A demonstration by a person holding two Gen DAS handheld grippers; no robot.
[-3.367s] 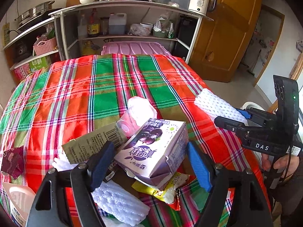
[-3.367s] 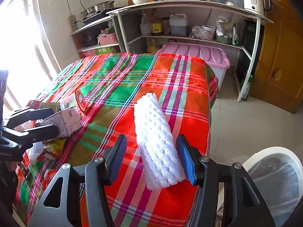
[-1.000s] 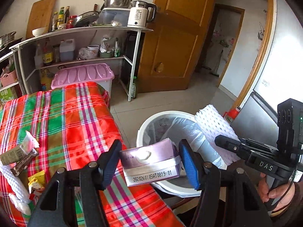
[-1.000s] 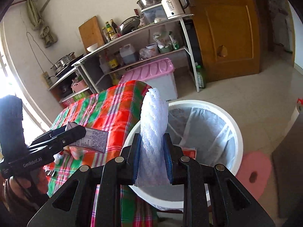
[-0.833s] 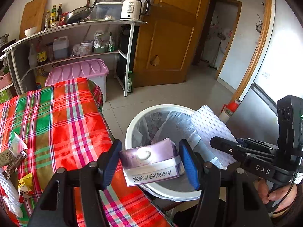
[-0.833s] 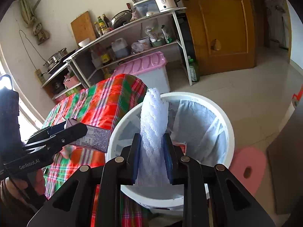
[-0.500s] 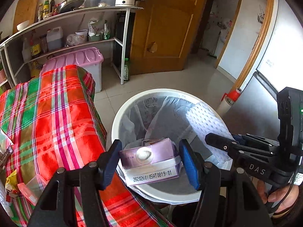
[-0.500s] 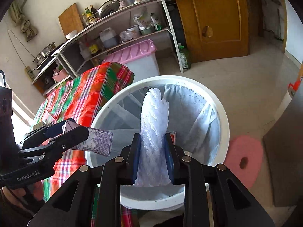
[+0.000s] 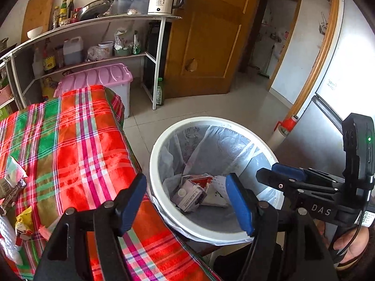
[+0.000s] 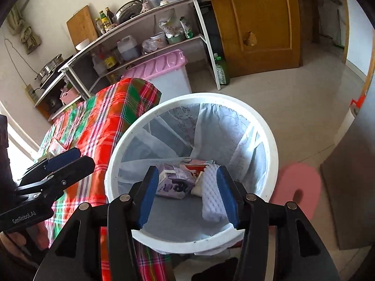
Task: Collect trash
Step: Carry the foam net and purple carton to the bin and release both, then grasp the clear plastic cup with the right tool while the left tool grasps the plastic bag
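White plastic bin (image 10: 269, 140) on the floor, lined with a pale bag, standing just beside the counter (image 9: 77, 145) with its red, green and white plaid cloth. Down at the bottom of the bin: a purple drink carton (image 10: 174, 182), a red-and-white carton (image 10: 196, 164) behind it at 12 o'clock, and a white foam net sleeve (image 10: 211, 194) leaning toward 4 o'clock.

Left gripper (image 9: 186, 205) poised over the near rim of the bin, jaws opening and fairly wide — nothing between the blue pads, the purple carton lying well below them in the left wrist view (image 9: 189, 194).

Right gripper (image 10: 187, 194) also above the bin, jaws opening; the foam sleeve close beside the right-hand pad, contact impossible to tell, no squeeze visible. Seen from the left wrist, the same gripper (image 9: 276, 173) reaching in from 3 o'clock, a hand (image 9: 351, 245) on its grip.

Still on the counter at 9 o'clock in the left view — a few wrappers (image 9: 14, 180), a yellow packet (image 9: 23, 227) and another white foam piece (image 9: 7, 241).

Behind, at 12 o'clock, a pink-lidded storage box (image 9: 98, 79) under metal shelves (image 9: 93, 23) bearing a white kettle (image 9: 164, 0).
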